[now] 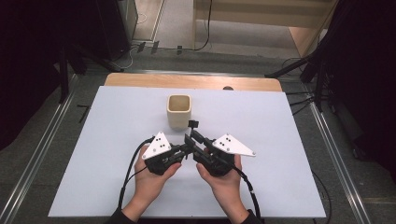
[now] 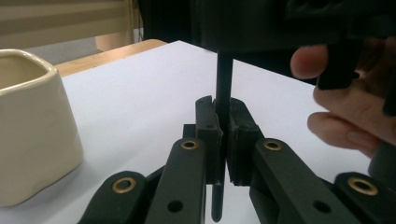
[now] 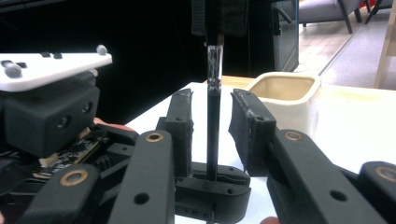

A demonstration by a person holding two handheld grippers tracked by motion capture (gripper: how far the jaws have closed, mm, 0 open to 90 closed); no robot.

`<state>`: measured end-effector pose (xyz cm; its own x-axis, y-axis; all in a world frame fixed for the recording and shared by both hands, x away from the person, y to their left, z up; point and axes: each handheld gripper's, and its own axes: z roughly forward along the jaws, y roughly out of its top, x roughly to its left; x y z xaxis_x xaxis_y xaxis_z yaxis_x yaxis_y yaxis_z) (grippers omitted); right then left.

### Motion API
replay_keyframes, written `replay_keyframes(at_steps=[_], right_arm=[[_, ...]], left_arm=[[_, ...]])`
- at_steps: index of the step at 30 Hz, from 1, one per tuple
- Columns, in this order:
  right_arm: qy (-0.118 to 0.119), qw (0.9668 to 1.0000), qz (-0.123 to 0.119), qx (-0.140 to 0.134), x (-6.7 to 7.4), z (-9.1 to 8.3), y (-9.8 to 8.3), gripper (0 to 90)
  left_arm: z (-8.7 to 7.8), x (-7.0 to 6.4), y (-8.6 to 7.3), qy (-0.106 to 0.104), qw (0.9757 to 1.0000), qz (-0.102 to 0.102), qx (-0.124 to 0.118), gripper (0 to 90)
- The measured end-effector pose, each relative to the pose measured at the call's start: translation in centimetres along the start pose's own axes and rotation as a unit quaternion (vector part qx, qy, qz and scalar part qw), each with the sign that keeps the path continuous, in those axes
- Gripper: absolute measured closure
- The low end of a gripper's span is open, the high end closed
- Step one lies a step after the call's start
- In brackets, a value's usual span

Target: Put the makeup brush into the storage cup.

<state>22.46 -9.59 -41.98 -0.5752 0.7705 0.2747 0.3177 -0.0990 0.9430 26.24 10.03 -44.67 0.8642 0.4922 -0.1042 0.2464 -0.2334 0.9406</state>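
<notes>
A thin black pen [image 3: 214, 116] stands upright between the two grippers near the table's middle. My left gripper [image 2: 223, 144] is shut on the pen [image 2: 223, 88], its pads pressed against the lower shaft. My right gripper [image 3: 212, 126] stands open around the same pen, with a small gap on each side of it. From the high view, the left gripper [image 1: 187, 149] and right gripper [image 1: 194, 137] meet tip to tip, and the pen [image 1: 193, 126] rises just in front of a cream square cup [image 1: 179, 111]. The cup is open-topped and upright, and its inside is hidden.
A white sheet [image 1: 261, 177] covers the table, with a wooden edge [image 1: 196, 81] at the far side. The cup [image 2: 32, 130] sits close to the left gripper's left. The person's right-hand fingers [image 2: 345, 116] are near the pen. Dark stands and cables flank the table.
</notes>
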Motion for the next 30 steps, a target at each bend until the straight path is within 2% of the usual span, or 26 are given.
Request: replay_keyframes(at_steps=[4, 8, 11, 15, 20, 21, 22, 25, 30], right_arm=[[0.002, 0.9999, 0.008, -0.006, -0.2, -0.2, 0.2, 61.7], [-0.004, 0.9999, 0.005, -0.01, -1.0, -1.0, 0.4, 47.5], [-0.015, 0.9998, -0.007, -0.012, -2.0, -2.0, 0.5, 40.2], [-0.03, 0.9992, -0.009, -0.023, -3.9, -3.4, 0.5, 35.8], [-0.065, 0.9976, -0.023, -0.006, -5.6, -5.1, 0.3, 27.0], [-0.066, 0.9976, -0.019, 0.003, -6.0, -5.5, 0.3, 26.5], [-0.062, 0.9978, -0.023, 0.008, -6.4, -5.8, 0.1, 20.7], [-0.039, 0.9985, -0.036, 0.012, -7.6, -6.8, -0.5, 11.4], [-0.031, 0.9977, -0.058, 0.013, -8.9, -8.5, -1.2, 2.3]], left_arm=[[-0.1, 0.5, -0.1, 0.006, 1.0, -0.005, -0.002, 86.0], [-0.5, 1.3, 0.0, 0.015, 0.9998, -0.014, -0.009, 86.0], [-0.7, 1.8, 0.3, 0.024, 0.9995, -0.013, -0.014, 86.0], [-0.9, 2.4, 0.6, 0.032, 0.9993, -0.009, -0.017, 86.0], [-1.2, 3.1, 1.0, 0.038, 0.9989, -0.011, -0.025, 86.0], [-1.2, 3.2, 1.0, 0.04, 0.9988, -0.011, -0.026, 86.0], [-1.3, 3.4, 1.1, 0.04, 0.9988, -0.011, -0.026, 86.0], [-1.3, 3.7, 1.2, 0.045, 0.9985, -0.011, -0.03, 86.0], [-1.3, 4.4, 1.3, 0.049, 0.998, -0.013, -0.037, 86.0]])
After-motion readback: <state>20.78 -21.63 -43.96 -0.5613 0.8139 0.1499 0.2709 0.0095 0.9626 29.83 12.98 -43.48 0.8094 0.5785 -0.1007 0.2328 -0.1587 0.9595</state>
